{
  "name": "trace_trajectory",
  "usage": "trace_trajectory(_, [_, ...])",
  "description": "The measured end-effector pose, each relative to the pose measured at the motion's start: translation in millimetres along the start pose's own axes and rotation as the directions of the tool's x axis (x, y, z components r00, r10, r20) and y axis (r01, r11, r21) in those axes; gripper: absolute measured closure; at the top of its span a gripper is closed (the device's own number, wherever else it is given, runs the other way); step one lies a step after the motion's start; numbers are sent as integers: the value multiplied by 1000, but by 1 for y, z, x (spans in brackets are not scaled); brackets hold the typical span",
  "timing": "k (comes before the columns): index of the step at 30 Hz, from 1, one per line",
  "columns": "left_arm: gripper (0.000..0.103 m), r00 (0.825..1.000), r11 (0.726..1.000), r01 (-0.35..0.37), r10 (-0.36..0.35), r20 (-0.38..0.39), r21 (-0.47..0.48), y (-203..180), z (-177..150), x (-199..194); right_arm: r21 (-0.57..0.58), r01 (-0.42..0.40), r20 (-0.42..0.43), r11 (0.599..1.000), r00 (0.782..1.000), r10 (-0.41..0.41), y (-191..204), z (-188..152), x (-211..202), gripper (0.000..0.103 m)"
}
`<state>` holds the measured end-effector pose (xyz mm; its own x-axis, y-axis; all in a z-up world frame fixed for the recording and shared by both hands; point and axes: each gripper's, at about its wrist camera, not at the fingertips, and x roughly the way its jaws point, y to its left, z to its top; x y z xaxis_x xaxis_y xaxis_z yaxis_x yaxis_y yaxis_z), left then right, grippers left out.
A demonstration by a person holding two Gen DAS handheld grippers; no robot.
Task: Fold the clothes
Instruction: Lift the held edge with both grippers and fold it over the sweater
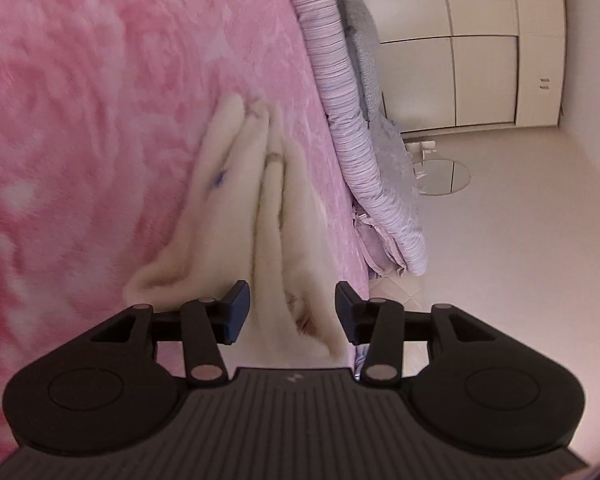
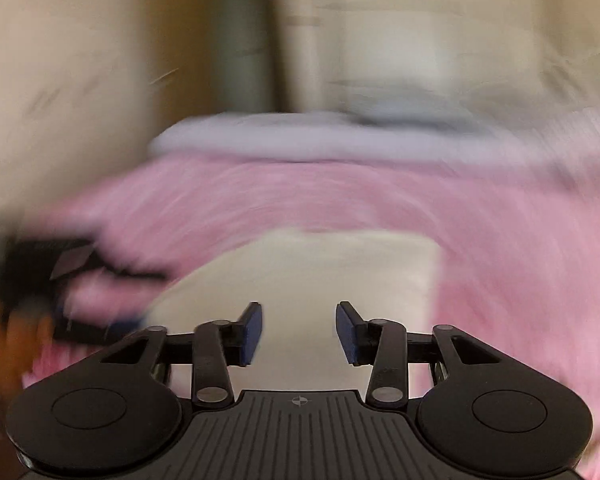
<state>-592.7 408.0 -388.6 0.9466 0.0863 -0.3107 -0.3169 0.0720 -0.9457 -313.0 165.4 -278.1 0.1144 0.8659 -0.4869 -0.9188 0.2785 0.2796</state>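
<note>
1. Left wrist view: left tongs (image 1: pixel 292 308) spread, pinching nothing; cream garment (image 1: pixel 256 216) lies bunched on the pink bed (image 1: pixel 80 100), likely released for folding.
2. Right tongs (image 2: pixel 299 332) likewise spread above it.

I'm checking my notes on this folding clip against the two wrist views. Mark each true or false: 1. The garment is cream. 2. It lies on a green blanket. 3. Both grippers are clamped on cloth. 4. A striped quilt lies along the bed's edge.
1. True: the cream garment lies in folds.
2. False: it lies on a pink blanket.
3. False: the left gripper and right gripper both stand open, pads off the cloth.
4. True: the striped quilt runs along the edge.
</note>
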Motion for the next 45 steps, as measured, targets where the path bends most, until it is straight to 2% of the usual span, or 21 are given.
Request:
trace_trajectory(1, [58, 1000, 1000, -2, 2, -1, -4, -1, 2, 4, 154, 19, -17, 988, 1000, -16, -21, 2, 1, 62])
trace_trajectory(3, [57, 1000, 1000, -23, 23, 2, 19, -5, 4, 11, 441, 50, -76, 896, 997, -18, -64, -1, 10, 62])
trace_trajectory(5, [54, 999, 998, -44, 44, -3, 43, -11, 6, 18, 596, 28, -86, 803, 996, 29, -89, -10, 20, 62])
trace_trajectory(7, [50, 997, 993, -76, 77, -17, 86, -21, 7, 27, 664, 12, -84, 748, 995, 58, -100, -14, 28, 63])
trace_trajectory(10, [43, 990, 978, -126, 134, -38, 168, -39, 7, 39, 698, 15, -83, 716, 995, 60, -102, -13, 38, 63])
trace_trajectory(12, [44, 984, 963, -153, 168, -52, 222, -47, 3, 43, 712, 17, -85, 702, 994, 62, -105, -17, 36, 63])
trace_trajectory(14, [47, 981, 954, -163, 183, -58, 251, -50, 0, 42, 709, 15, -83, 705, 995, 62, -109, -23, 31, 63])
trace_trajectory(18, [60, 981, 946, -162, 185, -56, 281, -56, -5, 36, 709, 15, -77, 705, 995, 57, -112, -25, 30, 63])
trace_trajectory(25, [61, 983, 956, -160, 176, -46, 245, -59, -3, 33, 669, 29, -90, 743, 995, 42, -109, -21, 30, 63])
trace_trajectory(29, [61, 965, 953, -225, 247, -87, 202, -48, 6, 47, 677, 21, -86, 736, 995, 51, -110, -23, 32, 63])
trace_trajectory(32, [63, 968, 949, -210, 236, -87, 234, -56, 7, 50, 668, 24, -91, 744, 995, 50, -110, -21, 32, 63])
trace_trajectory(33, [73, 970, 944, -201, 230, -82, 262, -61, 6, 51, 665, 28, -94, 746, 994, 47, -110, -20, 33, 63])
trace_trajectory(36, [80, 973, 895, -196, 228, -32, 401, -80, -2, 51, 624, 41, -107, 781, 994, 34, -104, -13, 33, 67])
trace_trajectory(37, [81, 975, 876, -194, 220, -9, 442, -86, -5, 47, 598, 36, -107, 800, 994, 35, -100, -10, 33, 79])
trace_trajectory(38, [83, 977, 859, -193, 213, 12, 474, -90, -7, 42, 567, 25, -104, 823, 994, 41, -94, -6, 33, 86])
trace_trajectory(41, [85, 980, 814, -194, 190, 64, 548, -98, -9, 26, 460, 18, -115, 888, 993, 39, -71, 3, 36, 87])
trace_trajectory(43, [85, 980, 787, -199, 174, 100, 583, -98, -9, 13, 430, -15, -116, 902, 991, 72, -60, 3, 40, 87])
trace_trajectory(45, [85, 977, 790, -213, 175, 121, 575, -88, -5, 1, 407, -51, -118, 912, 987, 107, -49, 3, 44, 87])
